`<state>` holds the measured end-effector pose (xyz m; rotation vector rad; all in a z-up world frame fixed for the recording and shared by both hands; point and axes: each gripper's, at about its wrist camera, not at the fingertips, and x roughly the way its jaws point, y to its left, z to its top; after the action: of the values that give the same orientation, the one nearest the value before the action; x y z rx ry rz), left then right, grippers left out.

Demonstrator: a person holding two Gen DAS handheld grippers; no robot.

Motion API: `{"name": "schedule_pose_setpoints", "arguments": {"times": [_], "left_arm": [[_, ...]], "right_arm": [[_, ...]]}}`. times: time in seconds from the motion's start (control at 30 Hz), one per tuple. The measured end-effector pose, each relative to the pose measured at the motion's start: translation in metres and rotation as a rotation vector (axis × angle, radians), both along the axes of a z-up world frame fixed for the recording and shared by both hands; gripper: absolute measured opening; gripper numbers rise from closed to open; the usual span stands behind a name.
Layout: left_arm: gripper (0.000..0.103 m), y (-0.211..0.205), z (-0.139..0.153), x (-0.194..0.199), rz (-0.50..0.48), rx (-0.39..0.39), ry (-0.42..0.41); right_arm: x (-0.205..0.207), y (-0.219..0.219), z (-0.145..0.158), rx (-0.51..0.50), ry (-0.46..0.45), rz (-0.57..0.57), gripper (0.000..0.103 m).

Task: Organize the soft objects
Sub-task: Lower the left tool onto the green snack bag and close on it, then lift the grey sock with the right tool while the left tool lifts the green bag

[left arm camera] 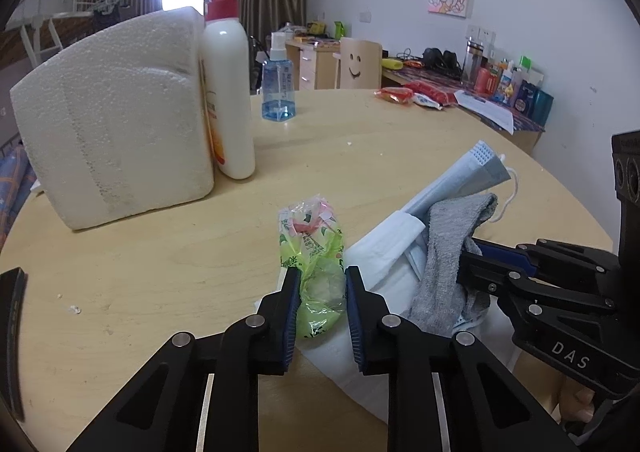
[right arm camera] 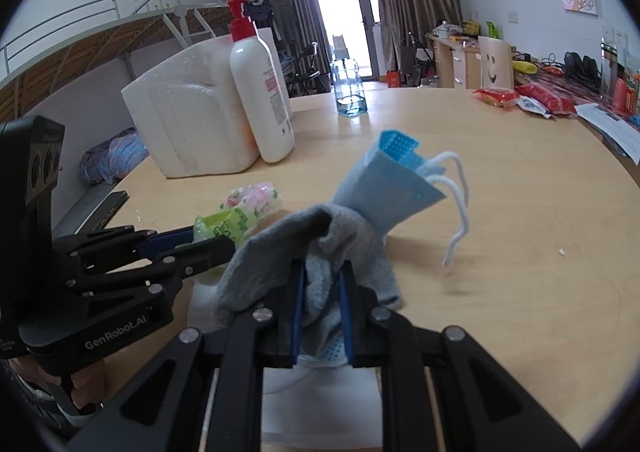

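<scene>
My left gripper [left arm camera: 322,280] is closed around a crumpled green and pink plastic packet [left arm camera: 314,252] on the round wooden table [left arm camera: 160,264]. My right gripper [right arm camera: 322,272] is shut on a grey sock [right arm camera: 288,252] together with a blue face mask [right arm camera: 384,187], held just above the table. The sock [left arm camera: 448,252] and mask [left arm camera: 460,175] also show in the left wrist view, over a white cloth [left arm camera: 384,252]. The right gripper [left arm camera: 472,256] comes in from the right there. The left gripper [right arm camera: 212,240] and packet [right arm camera: 240,211] show at left in the right wrist view.
A white foam block [left arm camera: 116,119], a white pump bottle with a red top [left arm camera: 228,83] and a blue spray bottle [left arm camera: 278,87] stand at the back left. Red snack packets [left arm camera: 394,95] lie at the far edge. A cluttered desk [left arm camera: 500,91] stands beyond.
</scene>
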<state>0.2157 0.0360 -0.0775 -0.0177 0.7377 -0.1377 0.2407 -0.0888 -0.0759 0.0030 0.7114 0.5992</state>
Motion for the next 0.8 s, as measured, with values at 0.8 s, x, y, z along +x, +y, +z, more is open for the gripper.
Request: {"name": "schedule_pose_setpoints", "arguments": {"times": [0.8], "left_arm": [[0.024,0.025,0.047,-0.037,0.099,0.013,-0.204]], "right_arm": [[-0.019,-0.011,0.048,0.057,-0.160,-0.053,0.020]]}}
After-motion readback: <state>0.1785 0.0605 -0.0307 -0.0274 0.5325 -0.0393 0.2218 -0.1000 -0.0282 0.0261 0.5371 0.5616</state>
